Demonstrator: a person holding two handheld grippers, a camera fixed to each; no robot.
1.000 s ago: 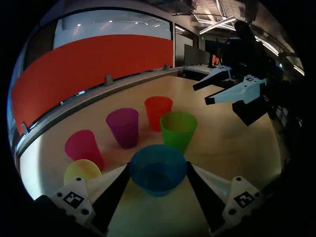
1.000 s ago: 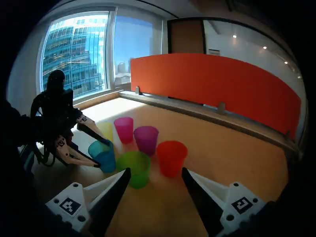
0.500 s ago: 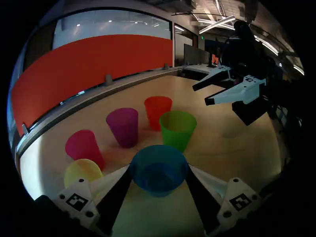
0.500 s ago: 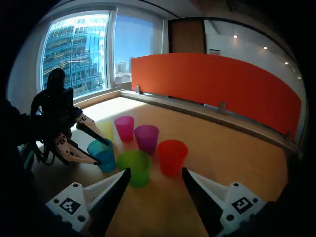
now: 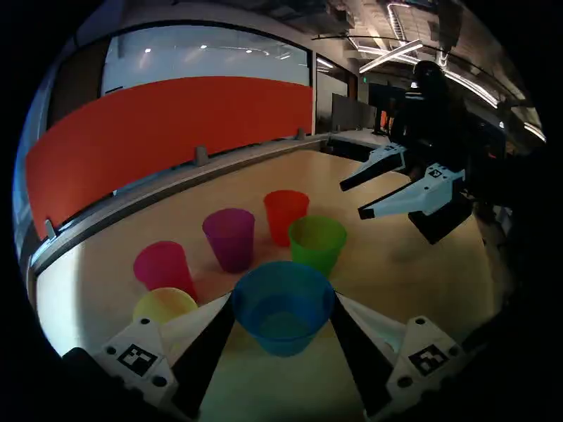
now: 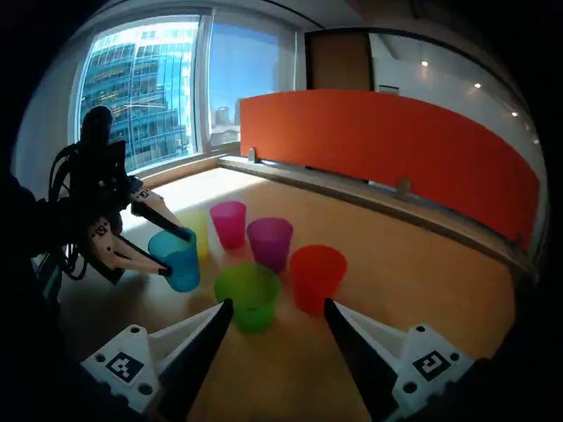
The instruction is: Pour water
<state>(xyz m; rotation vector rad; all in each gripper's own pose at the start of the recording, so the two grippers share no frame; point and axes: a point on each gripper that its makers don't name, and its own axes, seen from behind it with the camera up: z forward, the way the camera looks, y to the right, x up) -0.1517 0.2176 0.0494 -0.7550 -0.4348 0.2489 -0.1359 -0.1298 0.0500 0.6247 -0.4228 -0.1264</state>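
The pour has not yet begun; this is the carry. The left claw (image 5: 281, 299) is clenched on the blue cup (image 5: 283, 330), one finger pressed to each side of its wall just below the rim, and the cup is upright. A paler level low inside it looks like water, though the tint makes that hard to confirm. In the right gripper view the same blue cup (image 6: 176, 261) hangs at the tips of the left claw (image 6: 176, 252), and it seems to sit slightly off the desk (image 6: 422, 281), but I cannot be sure.

The right claw (image 6: 278, 304) is spread wide and grasps nothing. It hovers over bare wood, with the green cup (image 6: 248, 295) ahead of its tips.

The other cups stand in a loose cluster out on the desk, well short of the edge that carries the orange partition (image 5: 162, 133). The green cup is nearest the blue one, the red cup (image 5: 285, 214) and purple cup (image 5: 230, 238) are behind it, and the pink cup (image 5: 163, 266) and yellow cup (image 5: 163, 307) are off to the side.

The next move, as I judge it, is to bring the blue rim over a receiving cup, likely the green one, and tip slowly. The grip must hold as the weight shifts, and the right claw could steady the receiver.
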